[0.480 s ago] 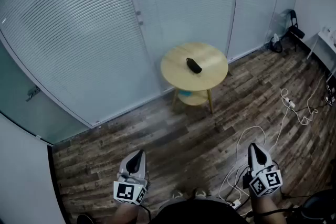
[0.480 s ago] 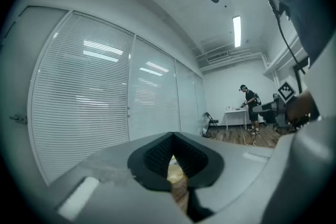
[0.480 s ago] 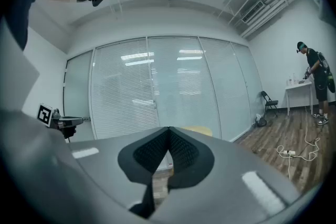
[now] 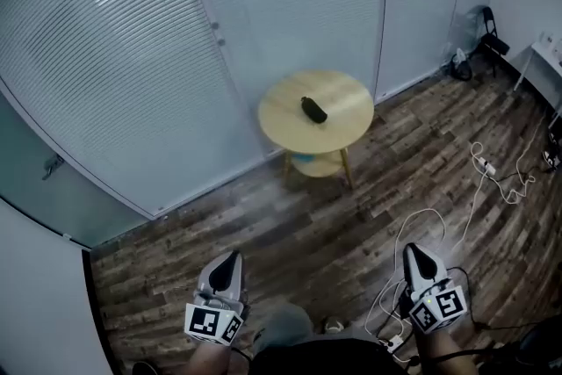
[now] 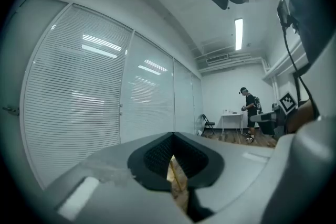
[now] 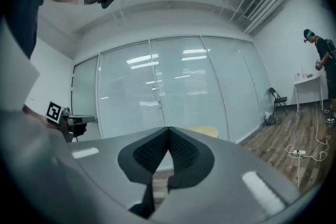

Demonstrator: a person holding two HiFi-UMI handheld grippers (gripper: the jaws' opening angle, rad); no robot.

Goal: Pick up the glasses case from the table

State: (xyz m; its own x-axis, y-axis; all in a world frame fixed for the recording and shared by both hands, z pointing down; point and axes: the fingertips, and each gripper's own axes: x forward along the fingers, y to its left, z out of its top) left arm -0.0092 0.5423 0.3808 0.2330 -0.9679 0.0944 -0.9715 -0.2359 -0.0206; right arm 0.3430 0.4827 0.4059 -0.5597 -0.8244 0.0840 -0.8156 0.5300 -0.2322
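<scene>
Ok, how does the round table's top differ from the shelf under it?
The top is the wider disc; the lower shelf is smaller and shows only partly from beneath it. The top carries the black glasses case, lying near its middle; the lower shelf holds a bluish thing that is too small to identify. Both look round and are of the same light wood.

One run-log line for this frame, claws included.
phase: pre-approach | glasses case: lying on round table, untouched | left claw: shut, empty, well short of table | right claw: shut, empty, well short of table
</scene>
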